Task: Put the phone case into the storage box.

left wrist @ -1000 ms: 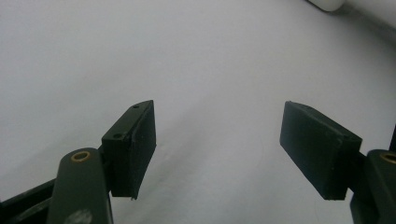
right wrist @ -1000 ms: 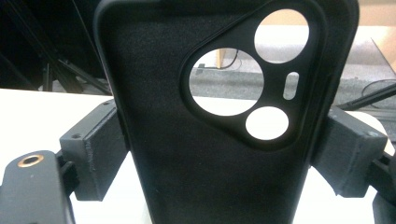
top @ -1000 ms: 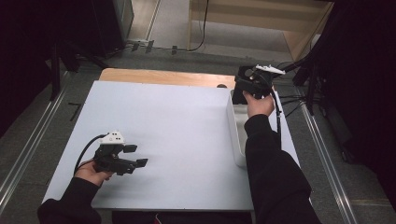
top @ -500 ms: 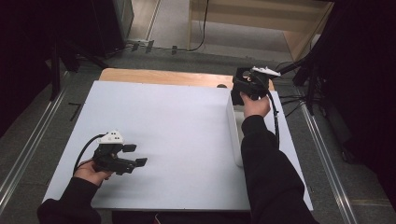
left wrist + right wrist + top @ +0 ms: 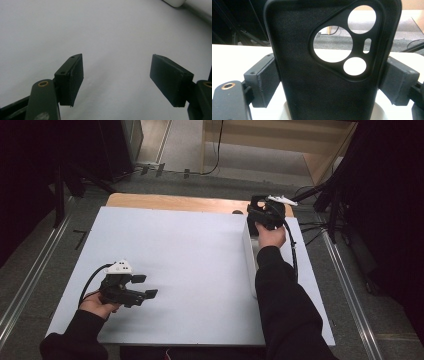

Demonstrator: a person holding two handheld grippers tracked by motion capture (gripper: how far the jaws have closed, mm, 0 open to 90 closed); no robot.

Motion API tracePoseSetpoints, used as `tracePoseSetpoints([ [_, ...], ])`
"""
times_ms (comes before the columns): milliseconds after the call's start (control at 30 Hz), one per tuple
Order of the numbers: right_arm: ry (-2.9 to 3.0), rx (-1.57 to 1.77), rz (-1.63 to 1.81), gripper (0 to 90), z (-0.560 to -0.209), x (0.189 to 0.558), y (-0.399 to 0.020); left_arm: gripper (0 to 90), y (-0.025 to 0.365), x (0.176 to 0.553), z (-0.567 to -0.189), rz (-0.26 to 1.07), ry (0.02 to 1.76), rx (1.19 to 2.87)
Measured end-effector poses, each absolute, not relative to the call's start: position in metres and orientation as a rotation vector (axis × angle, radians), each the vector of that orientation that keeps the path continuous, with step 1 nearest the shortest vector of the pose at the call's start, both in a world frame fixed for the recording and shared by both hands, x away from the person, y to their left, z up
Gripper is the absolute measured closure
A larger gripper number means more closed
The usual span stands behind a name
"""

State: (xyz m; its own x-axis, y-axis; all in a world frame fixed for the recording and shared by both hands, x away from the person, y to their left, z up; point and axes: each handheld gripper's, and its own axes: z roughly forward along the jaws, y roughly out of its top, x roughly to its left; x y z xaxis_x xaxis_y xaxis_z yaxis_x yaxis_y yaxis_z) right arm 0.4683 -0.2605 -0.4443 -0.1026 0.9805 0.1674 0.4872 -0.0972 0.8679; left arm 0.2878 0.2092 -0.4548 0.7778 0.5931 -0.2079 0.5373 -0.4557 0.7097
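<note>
Right gripper (image 5: 329, 82), centre of the right gripper view: jaws clamped across the two long edges of a black phone case (image 5: 322, 75). Its long axis stands upright in frame, camera cut-outs uppermost, above a white tray (image 5: 248, 251) at upper right of the high view. Likely light, flexible, matte; edge grip suits. Left gripper (image 5: 116, 80): jaws apart, empty.

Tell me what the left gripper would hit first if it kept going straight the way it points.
Probably nothing soon: the left gripper is open and points right across the bare white tabletop. Farther along stands the white bin, likely the first thing met, though depth is unclear.
</note>
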Motion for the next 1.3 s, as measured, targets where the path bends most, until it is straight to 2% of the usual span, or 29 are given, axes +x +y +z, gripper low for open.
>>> tracePoseSetpoints([
  [1300, 1.67, 1.68, 1.086, 10.5, -0.4509, 0.4694, -0.2596, 26.9, 0.209, 0.288, -0.4551, 0.086, 0.839, 2.154],
])
